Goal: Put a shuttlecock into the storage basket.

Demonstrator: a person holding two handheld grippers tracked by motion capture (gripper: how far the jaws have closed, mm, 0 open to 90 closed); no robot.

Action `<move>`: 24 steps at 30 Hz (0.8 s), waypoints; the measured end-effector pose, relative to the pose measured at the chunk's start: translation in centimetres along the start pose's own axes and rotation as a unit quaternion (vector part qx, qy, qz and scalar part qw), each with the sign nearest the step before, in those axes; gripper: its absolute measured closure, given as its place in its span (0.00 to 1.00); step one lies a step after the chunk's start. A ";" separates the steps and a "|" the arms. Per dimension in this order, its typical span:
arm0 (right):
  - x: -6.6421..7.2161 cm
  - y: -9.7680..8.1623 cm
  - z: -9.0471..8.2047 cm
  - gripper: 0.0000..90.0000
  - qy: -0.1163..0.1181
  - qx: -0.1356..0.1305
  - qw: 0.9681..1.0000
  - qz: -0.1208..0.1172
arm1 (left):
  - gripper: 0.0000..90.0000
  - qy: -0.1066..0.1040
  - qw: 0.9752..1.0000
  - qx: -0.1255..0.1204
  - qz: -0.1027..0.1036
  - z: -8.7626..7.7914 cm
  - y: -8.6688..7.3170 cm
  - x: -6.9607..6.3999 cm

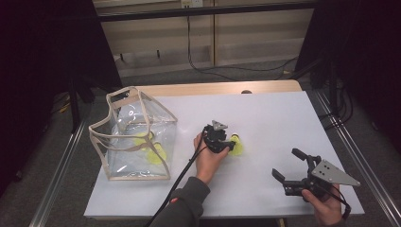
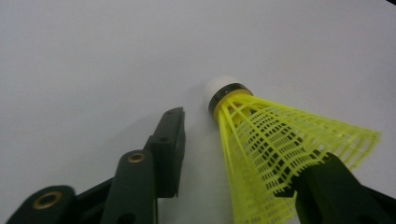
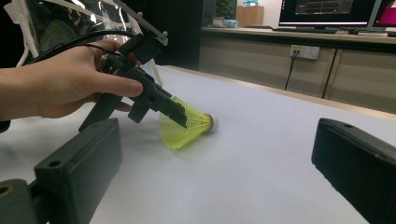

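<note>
A yellow plastic shuttlecock (image 1: 239, 148) with a white cork tip lies on its side on the white table sheet (image 1: 269, 113). My left gripper (image 1: 231, 144) is lowered over it, its jaws on either side of the skirt. In the left gripper view, one jaw meets the shuttlecock (image 2: 280, 140) at the right. The other jaw stands a small gap off at the left, so the left gripper (image 2: 252, 140) is open around it. My right gripper (image 1: 285, 162) rests open near the front right edge, holding nothing. From there I see the shuttlecock (image 3: 189, 128) under the left gripper's jaw.
A clear plastic bag (image 1: 137, 137) with beige trim stands open at the left of the table, with yellow shuttlecocks (image 1: 153, 152) inside. A cable trails from the left gripper toward the table's front edge. Metal rails run along both sides of the table.
</note>
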State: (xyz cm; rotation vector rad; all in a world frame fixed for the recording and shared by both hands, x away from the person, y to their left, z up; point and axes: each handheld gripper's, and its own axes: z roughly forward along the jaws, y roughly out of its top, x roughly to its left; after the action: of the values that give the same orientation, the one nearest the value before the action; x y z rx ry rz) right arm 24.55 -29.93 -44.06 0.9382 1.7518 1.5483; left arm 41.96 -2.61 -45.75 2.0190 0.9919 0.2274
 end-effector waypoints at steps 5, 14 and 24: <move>0.0 0.0 0.0 0.02 0.000 0.001 1.000 -0.001 | 0.74 -0.017 1.000 0.009 -0.007 0.0 0.0 0.2; -0.1 0.0 0.0 0.02 0.000 -0.001 1.000 0.001 | 0.88 -0.034 0.999 0.002 -0.001 0.0 0.1 0.4; -0.1 0.0 -0.1 0.02 -0.001 -0.002 1.000 0.002 | 0.94 -0.052 0.999 0.009 -0.015 -0.3 0.2 0.7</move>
State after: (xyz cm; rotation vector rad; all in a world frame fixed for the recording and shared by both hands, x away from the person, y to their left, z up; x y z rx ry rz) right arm 24.54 -30.04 -44.07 0.9413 1.7470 1.5513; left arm 42.36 -2.00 -45.51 2.0090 0.9613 0.0969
